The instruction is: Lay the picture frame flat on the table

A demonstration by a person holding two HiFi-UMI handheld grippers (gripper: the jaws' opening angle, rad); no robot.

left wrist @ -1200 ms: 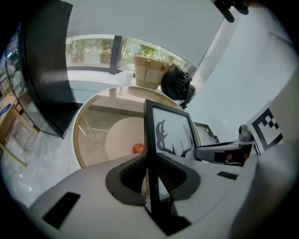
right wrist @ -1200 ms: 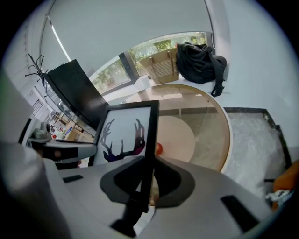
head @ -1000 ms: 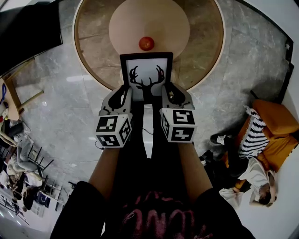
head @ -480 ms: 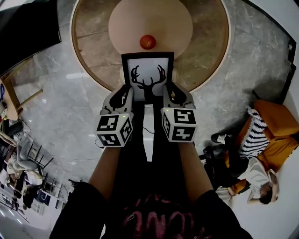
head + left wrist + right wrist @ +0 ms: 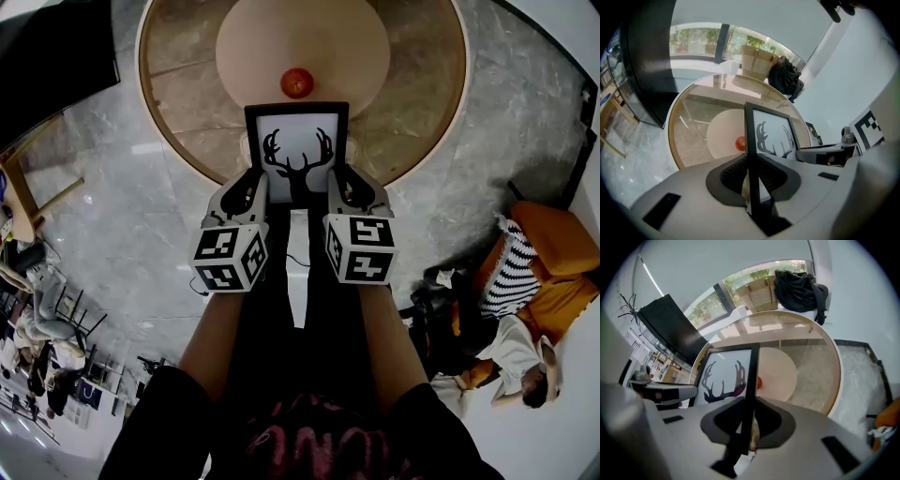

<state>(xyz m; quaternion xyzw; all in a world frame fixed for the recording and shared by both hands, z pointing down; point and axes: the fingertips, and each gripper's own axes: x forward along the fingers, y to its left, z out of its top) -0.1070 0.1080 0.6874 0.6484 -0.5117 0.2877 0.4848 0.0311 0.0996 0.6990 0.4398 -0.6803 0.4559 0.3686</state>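
The left hand-held gripper and right hand-held gripper each clamp a lower side edge of the black-framed white picture of a deer silhouette. It is held up, facing the person, over the near rim of the round brown glass tabletop. Just beyond it a small orange-red ball, perhaps a fruit, sits on the pale central disc.

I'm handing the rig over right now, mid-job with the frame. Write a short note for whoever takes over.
Left gripper: shut on the frame's left edge.
Right gripper: shut on its right edge.
Frame: held at the near rim of the table, deer picture facing the person, not lying flat.
A red ball sits on the table just beyond the frame.
Done: frame gripped by both sides.
Left: lower it flat onto the table, probably short of the ball, then open both grippers.
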